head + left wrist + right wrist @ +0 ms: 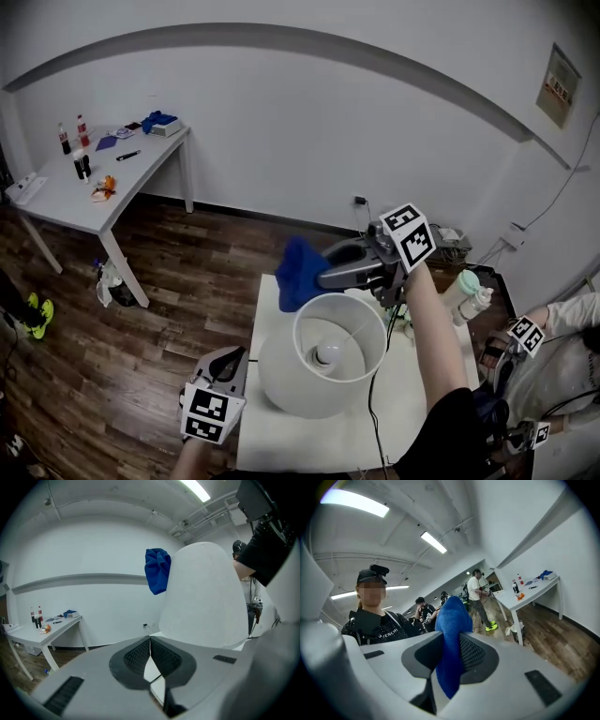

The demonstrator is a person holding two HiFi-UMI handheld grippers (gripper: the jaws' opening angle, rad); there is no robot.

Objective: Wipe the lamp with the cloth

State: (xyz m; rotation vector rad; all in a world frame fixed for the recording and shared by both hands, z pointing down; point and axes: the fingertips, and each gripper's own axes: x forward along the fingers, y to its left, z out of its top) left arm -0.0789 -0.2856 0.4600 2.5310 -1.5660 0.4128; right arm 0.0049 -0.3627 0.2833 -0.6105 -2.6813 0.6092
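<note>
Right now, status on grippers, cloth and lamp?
Right gripper shut on cloth, at far rim of lamp. Left gripper shut, empty, beside it. Nothing blocking.

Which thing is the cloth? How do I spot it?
Find the white table with the big white lamp on it. Just beyond the lamp's open top, the right gripper pinches the cloth. It's the only blue, floppy thing near the lamp.

Black top of person, right gripper view: white capitals across chest, "GIVENCH" legible, end of word cut off behind grey gripper body.
Pale rectangular wall poster, head view upper right: red print, too small to read.
Red-labelled bottles on white table: labels illegible.
Cube on right gripper: black-and-white square marker patterns, no letters or digits.
</note>
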